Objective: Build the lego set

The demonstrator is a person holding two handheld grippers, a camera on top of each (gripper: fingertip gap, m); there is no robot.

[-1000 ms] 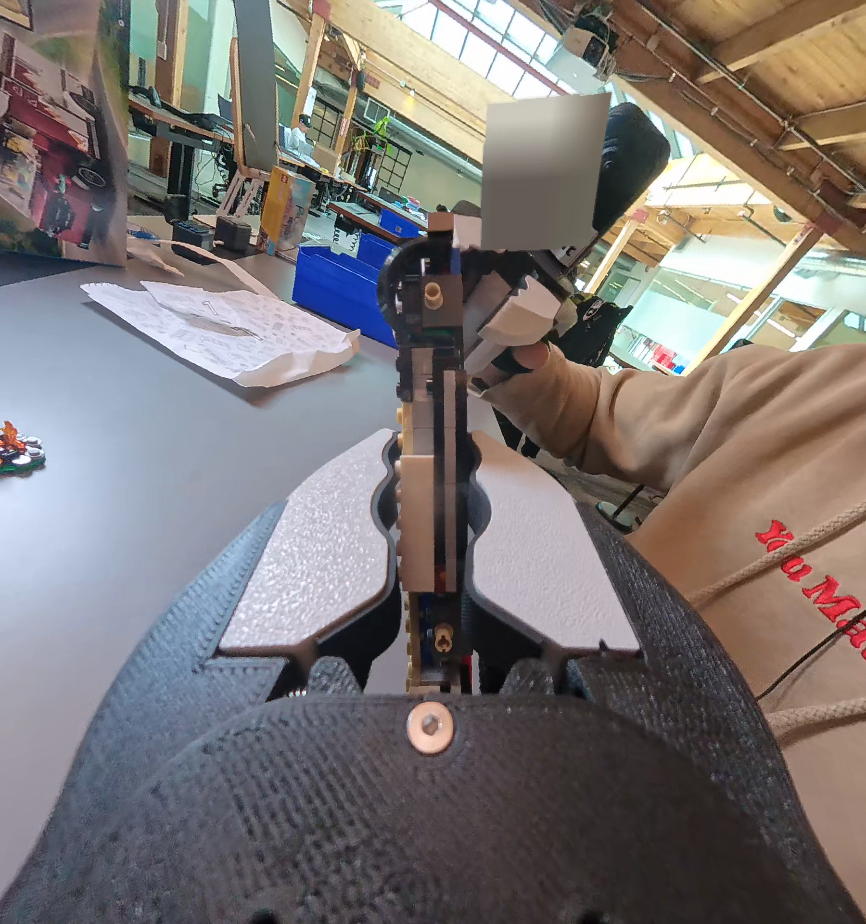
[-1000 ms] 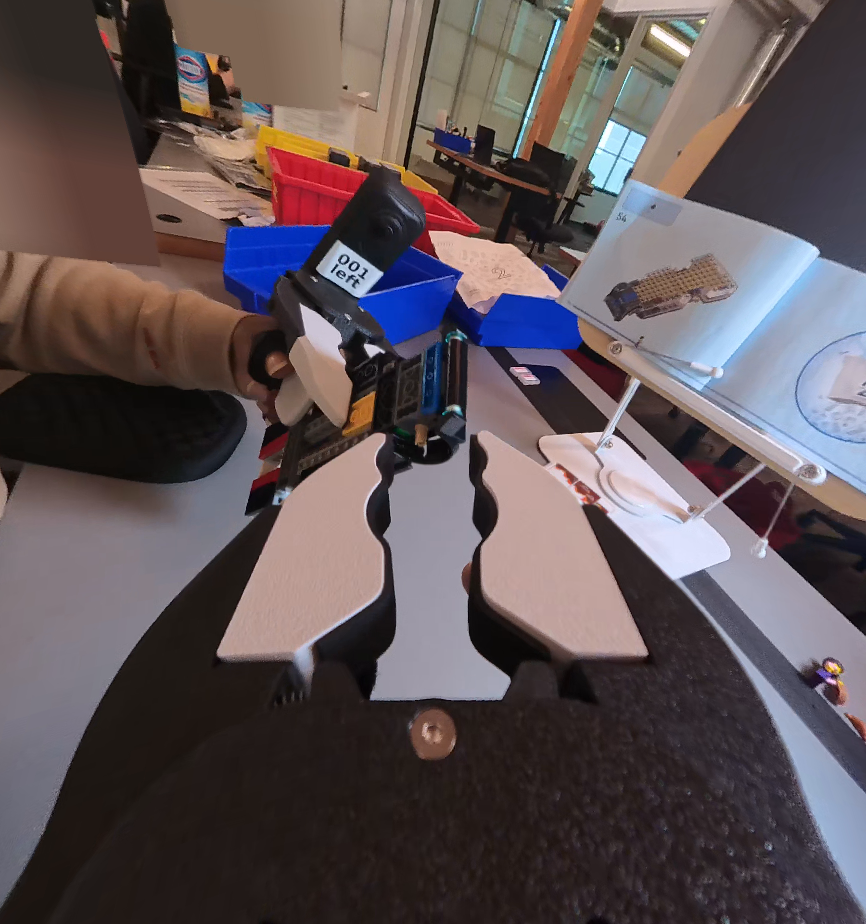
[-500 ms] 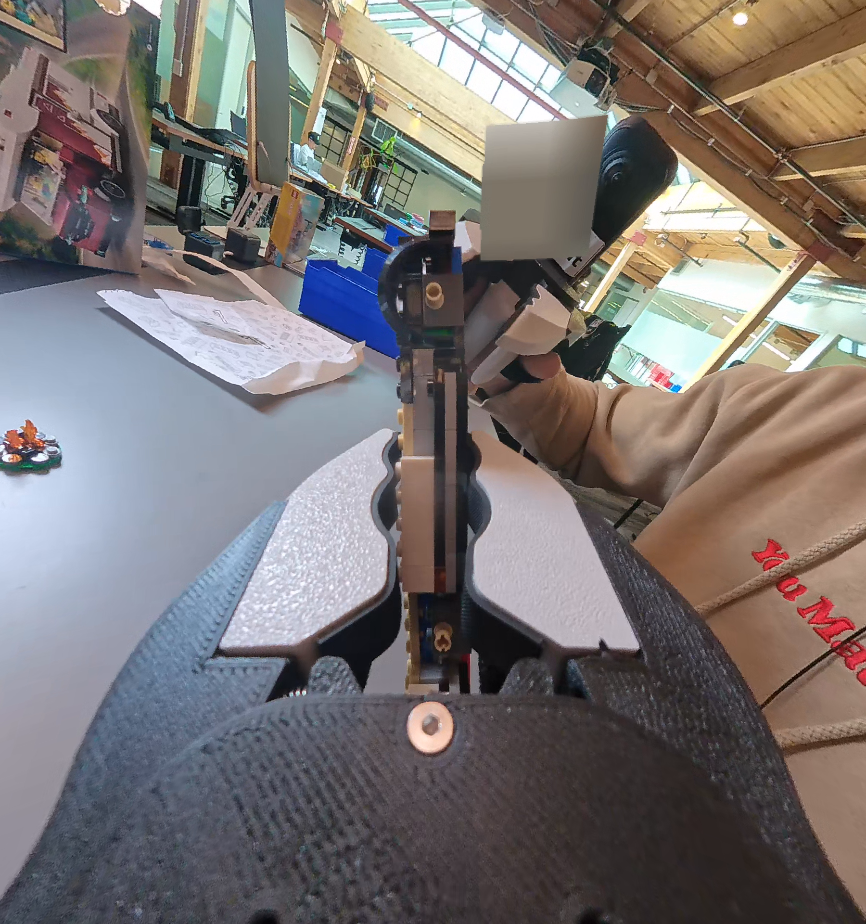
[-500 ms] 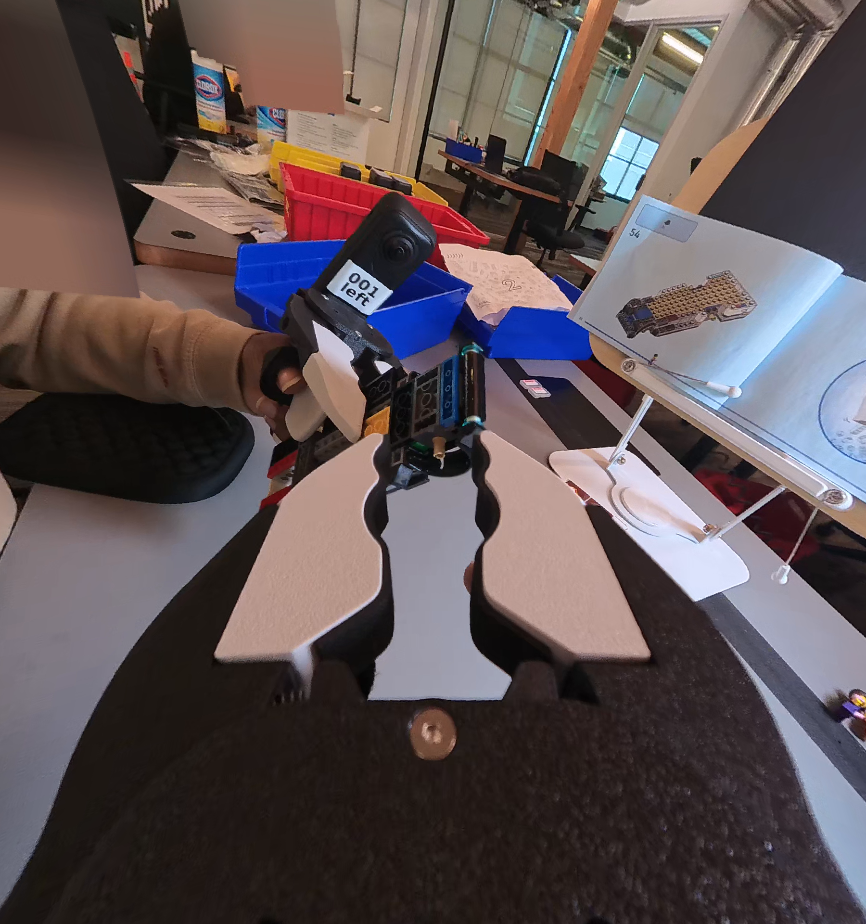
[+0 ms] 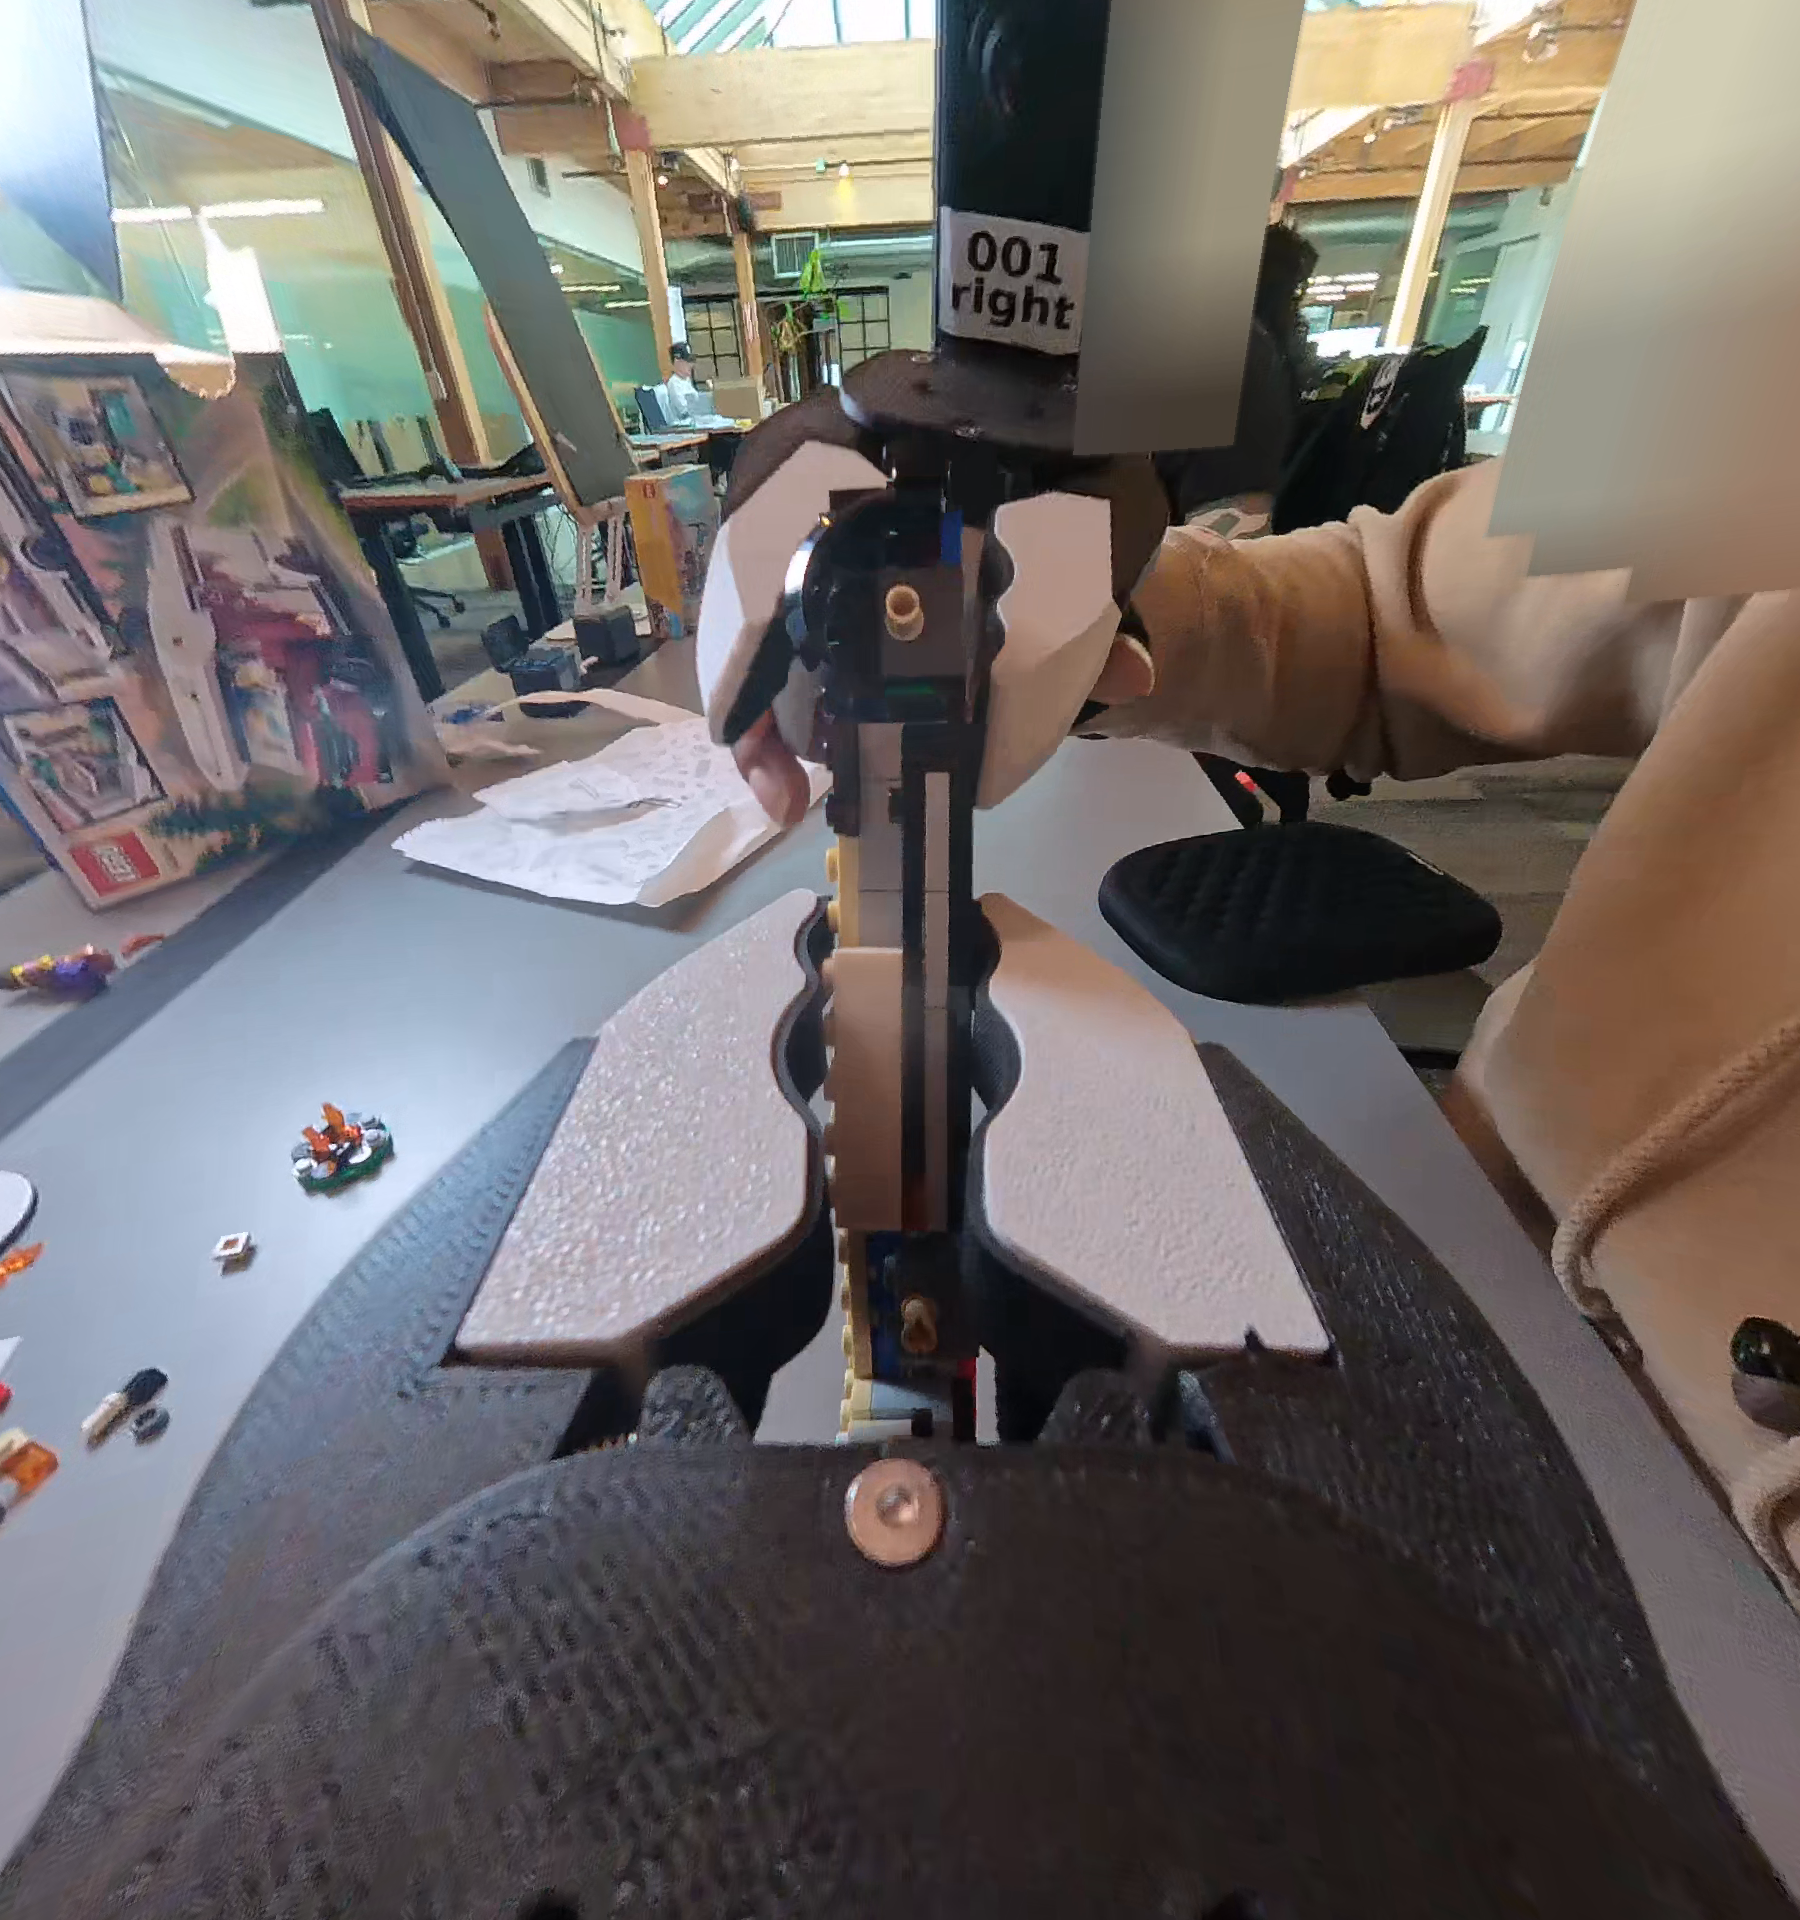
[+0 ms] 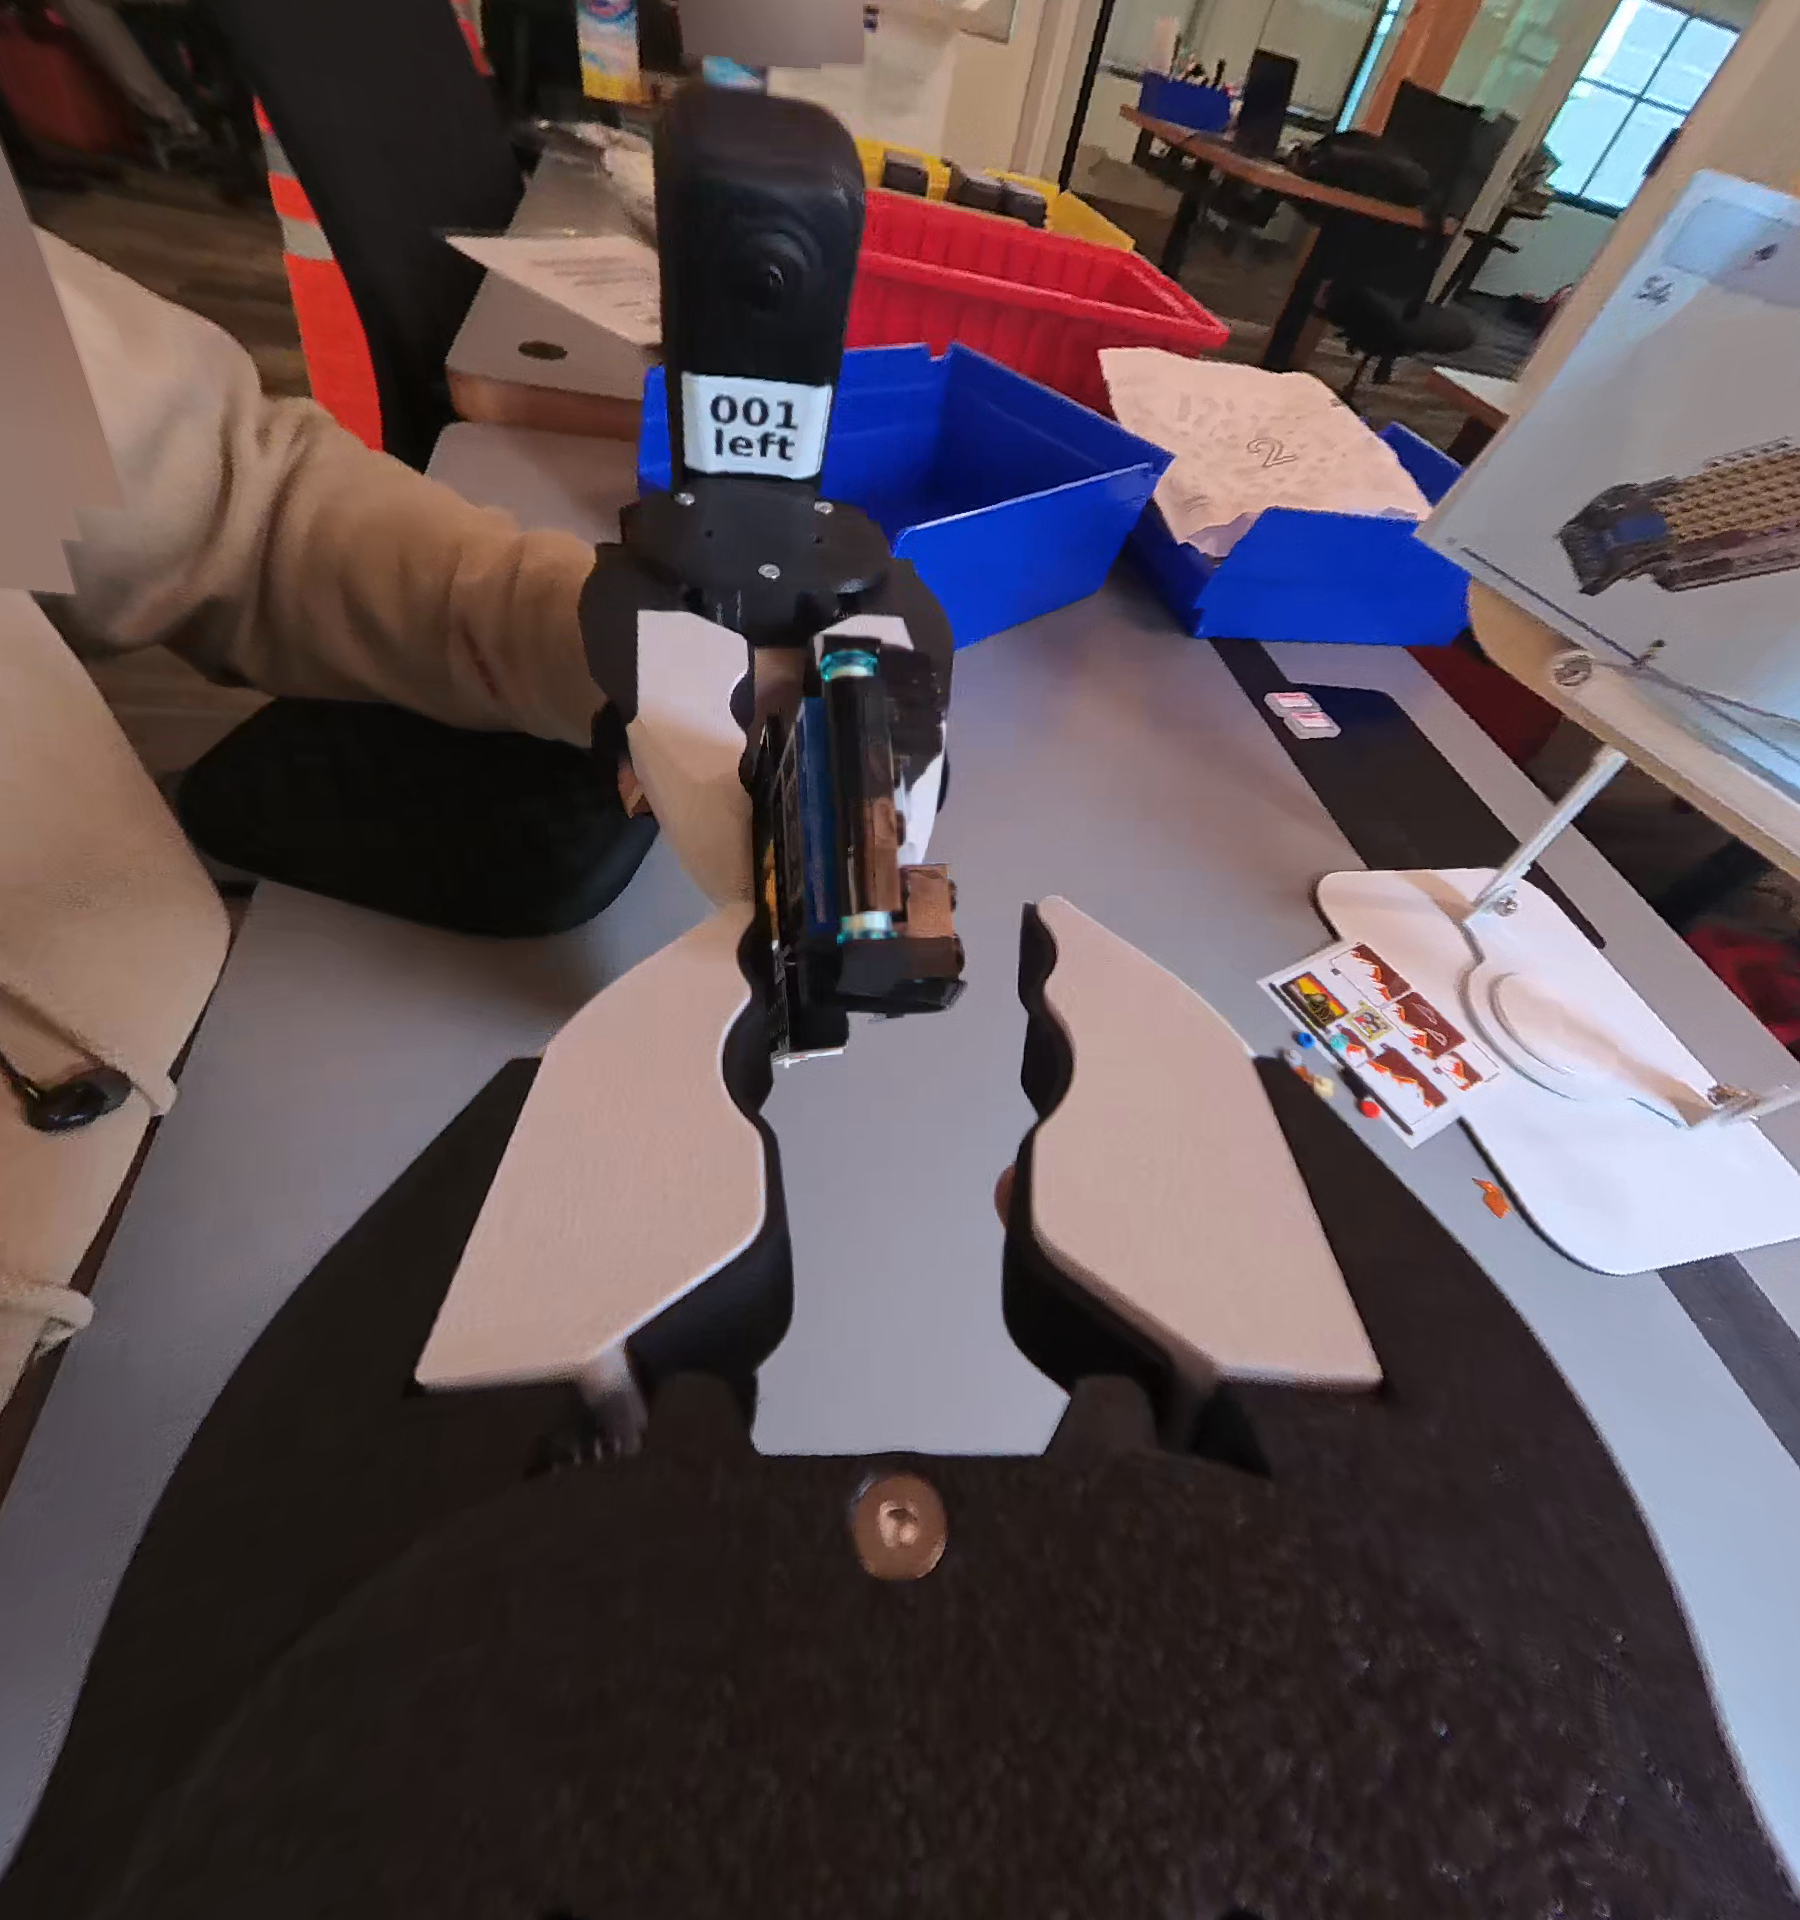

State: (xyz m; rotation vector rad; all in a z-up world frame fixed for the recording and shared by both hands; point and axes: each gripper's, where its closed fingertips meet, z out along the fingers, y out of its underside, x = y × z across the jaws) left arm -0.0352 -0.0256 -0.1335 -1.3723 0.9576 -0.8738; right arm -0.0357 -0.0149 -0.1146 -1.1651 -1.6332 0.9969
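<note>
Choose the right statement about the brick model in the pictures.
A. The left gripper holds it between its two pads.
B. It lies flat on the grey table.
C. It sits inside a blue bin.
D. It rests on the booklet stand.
A: in the left wrist view both pads of the left gripper press on the brick model, which stands above the table.

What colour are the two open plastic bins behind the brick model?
Both bins are bright blue; a red one sits behind them. The right wrist view shows them best.

Lettered white sticker [image 6: 754, 427] on black camera [image 6: 761, 229]; numbered paper bag [image 6: 1260, 447]; logo [image 5: 111, 860] on box [image 5: 200, 623].
</note>
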